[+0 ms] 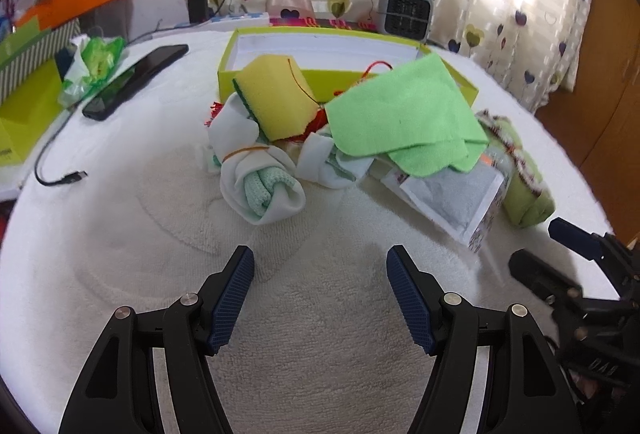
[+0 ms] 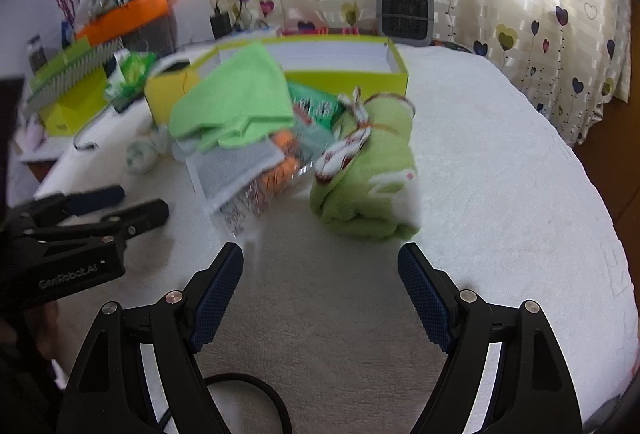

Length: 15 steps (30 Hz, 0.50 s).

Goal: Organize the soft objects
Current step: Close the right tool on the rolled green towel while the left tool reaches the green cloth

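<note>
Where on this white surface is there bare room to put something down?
Bare towel lies before the left gripper, short of the rolled white sock; also right of the green rolled towel. It is crowded around the green cloth and lime box.

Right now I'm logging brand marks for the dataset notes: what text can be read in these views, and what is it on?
"GenRobot.AI": white lettering on the black body of the left gripper, seen in the right wrist view.
Printed packet under the green cloth: patterned print, too small and blurred to read.
Lime carton at the left edge: dark marks, unreadable.
Nothing else legible.
</note>
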Each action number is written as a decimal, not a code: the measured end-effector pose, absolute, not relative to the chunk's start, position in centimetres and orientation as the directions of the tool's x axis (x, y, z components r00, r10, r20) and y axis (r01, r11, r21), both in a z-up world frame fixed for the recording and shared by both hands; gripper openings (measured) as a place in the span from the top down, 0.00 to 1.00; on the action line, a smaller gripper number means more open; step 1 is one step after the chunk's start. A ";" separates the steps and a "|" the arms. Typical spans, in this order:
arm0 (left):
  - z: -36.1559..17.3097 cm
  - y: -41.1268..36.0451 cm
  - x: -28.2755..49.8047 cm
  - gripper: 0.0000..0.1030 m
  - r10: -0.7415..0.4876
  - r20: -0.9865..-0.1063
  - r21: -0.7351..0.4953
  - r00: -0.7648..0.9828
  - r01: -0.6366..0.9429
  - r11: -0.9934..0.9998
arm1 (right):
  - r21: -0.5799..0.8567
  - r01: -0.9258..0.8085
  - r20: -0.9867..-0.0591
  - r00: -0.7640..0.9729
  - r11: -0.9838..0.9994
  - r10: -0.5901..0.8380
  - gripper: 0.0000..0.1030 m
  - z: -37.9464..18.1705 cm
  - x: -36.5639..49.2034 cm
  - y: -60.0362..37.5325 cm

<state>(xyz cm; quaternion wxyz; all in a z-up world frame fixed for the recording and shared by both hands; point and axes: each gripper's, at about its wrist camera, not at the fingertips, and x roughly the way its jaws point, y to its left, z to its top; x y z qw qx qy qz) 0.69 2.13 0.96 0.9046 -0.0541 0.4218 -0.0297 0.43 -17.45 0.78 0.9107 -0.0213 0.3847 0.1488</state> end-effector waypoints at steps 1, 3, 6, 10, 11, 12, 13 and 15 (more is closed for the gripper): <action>1.1 2.4 0.8 0.34 -0.117 -0.758 -0.144 0.642 0.011 0.990 | 0.090 -0.287 -0.700 0.663 0.954 0.265 0.22 1.2 0.5 -17.7; 1.7 2.9 0.9 0.34 -0.137 -0.745 -0.163 0.652 0.021 0.986 | 0.118 -0.287 -0.678 0.676 0.951 0.288 0.22 2.2 0.6 -18.5; 2.6 2.8 1.0 0.34 -0.150 -0.728 -0.160 0.668 0.047 0.986 | 0.153 -0.276 -0.648 0.697 0.949 0.307 0.22 3.4 1.1 -19.5; 3.9 2.5 2.0 0.34 -0.200 -0.707 -0.178 0.678 0.104 0.979 | 0.150 -0.220 -0.649 0.714 0.964 0.264 0.22 4.1 2.8 -20.5; 4.2 2.4 2.4 0.34 -0.212 -0.703 -0.181 0.679 0.117 0.977 | 0.153 -0.211 -0.651 0.713 0.966 0.259 0.22 4.1 3.2 -20.5; 4.6 2.3 2.8 0.34 -0.211 -0.700 -0.174 0.682 0.124 0.977 | 0.157 -0.205 -0.654 0.712 0.966 0.257 0.22 4.2 3.6 -20.6; 4.7 2.1 2.9 0.34 -0.211 -0.698 -0.170 0.684 0.128 0.977 | 0.158 -0.204 -0.656 0.710 0.966 0.257 0.22 4.2 3.9 -20.6; 5.2 1.8 3.5 0.34 -0.227 -0.691 -0.171 0.686 0.150 0.974 | 0.146 -0.191 -0.670 0.702 0.971 0.239 0.22 4.2 4.7 -20.5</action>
